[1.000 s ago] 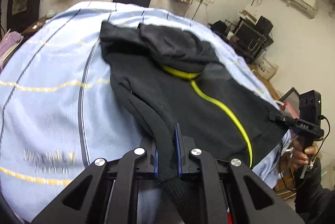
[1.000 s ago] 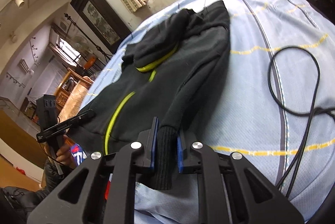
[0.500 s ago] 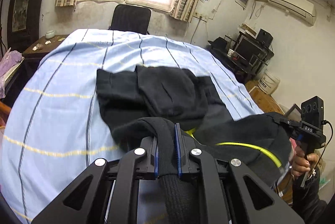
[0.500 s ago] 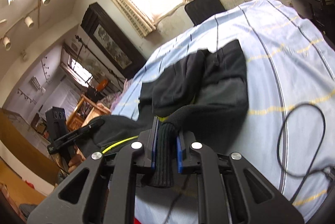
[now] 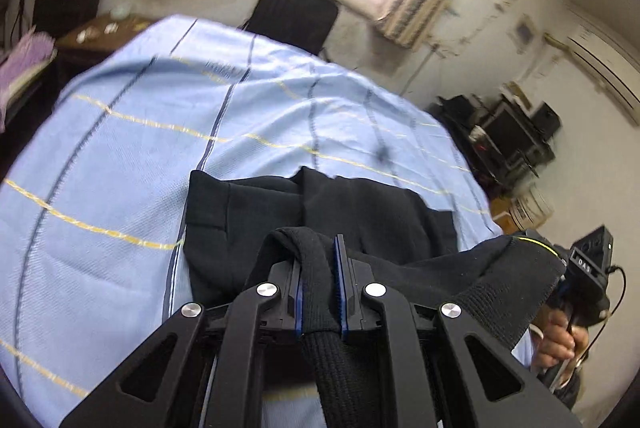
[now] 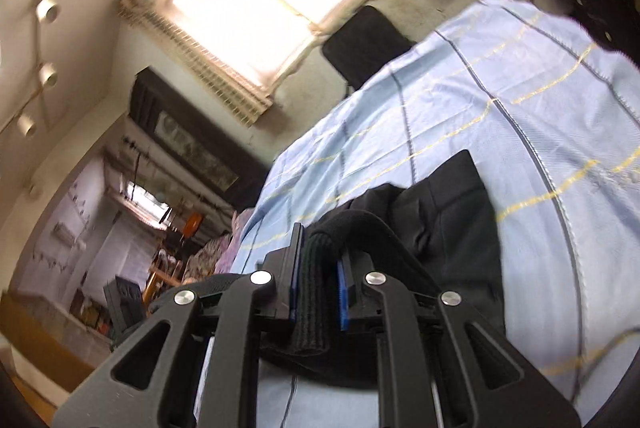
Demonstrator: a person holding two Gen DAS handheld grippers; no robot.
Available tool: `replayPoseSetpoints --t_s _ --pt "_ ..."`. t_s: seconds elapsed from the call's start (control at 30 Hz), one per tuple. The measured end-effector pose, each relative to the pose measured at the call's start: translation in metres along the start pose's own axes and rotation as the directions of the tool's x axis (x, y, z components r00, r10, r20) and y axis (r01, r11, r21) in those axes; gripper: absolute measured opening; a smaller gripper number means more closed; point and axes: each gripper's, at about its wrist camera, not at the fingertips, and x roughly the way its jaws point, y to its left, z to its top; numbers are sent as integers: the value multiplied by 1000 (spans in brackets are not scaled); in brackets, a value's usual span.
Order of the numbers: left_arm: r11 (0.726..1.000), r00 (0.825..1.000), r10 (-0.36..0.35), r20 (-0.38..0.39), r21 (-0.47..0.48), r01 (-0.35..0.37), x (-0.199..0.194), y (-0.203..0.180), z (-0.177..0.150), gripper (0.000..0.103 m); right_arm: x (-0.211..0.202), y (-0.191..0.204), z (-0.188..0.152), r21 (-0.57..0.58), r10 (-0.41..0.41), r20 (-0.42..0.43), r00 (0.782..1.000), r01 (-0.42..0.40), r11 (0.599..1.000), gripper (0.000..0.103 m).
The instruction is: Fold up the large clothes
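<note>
A black zip hoodie (image 5: 248,216) with a yellow-green zipper lies on the light blue sheet, its far part flat and its near hem lifted. My left gripper (image 5: 320,260) is shut on a ribbed cuff and hem of the hoodie. My right gripper (image 6: 318,260) is shut on the other ribbed cuff; the hoodie (image 6: 452,212) shows past it. The right gripper also shows in the left wrist view (image 5: 588,268), holding the raised hem edge. The zipper is mostly hidden under the lifted fabric.
The blue sheet (image 5: 120,156) with dark and yellow lines covers the table. A black chair (image 5: 292,16) stands at the far end below the window. Shelves with equipment (image 5: 508,136) are at the right. A dark cabinet (image 6: 192,148) stands at the left.
Both grippers have lifted the hoodie's near hem and cuffs and carried them forward over its body. The zipper front is now folded under and the view tilts upward.
</note>
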Motion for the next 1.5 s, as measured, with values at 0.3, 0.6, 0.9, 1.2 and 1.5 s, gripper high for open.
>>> replayPoseSetpoints --t_s 0.3,0.6,0.9,1.2,1.5 --pt "997 995 21 -102 -75 -29 89 37 8 15 92 -78 16 162 -92 -78 993 104 981 14" --pt "999 997 10 -70 -41 -13 74 33 6 22 106 -84 8 78 -151 -105 983 159 984 22" --pt "999 981 16 192 -43 -8 2 30 14 87 63 -62 19 4 -87 49 995 87 996 66" --pt "993 992 114 62 -12 -113 66 35 12 87 85 -71 15 -35 -191 -8 982 190 981 66" --pt "965 975 216 42 139 -220 89 17 -5 86 117 -68 -3 -158 -302 -77 950 288 945 60"
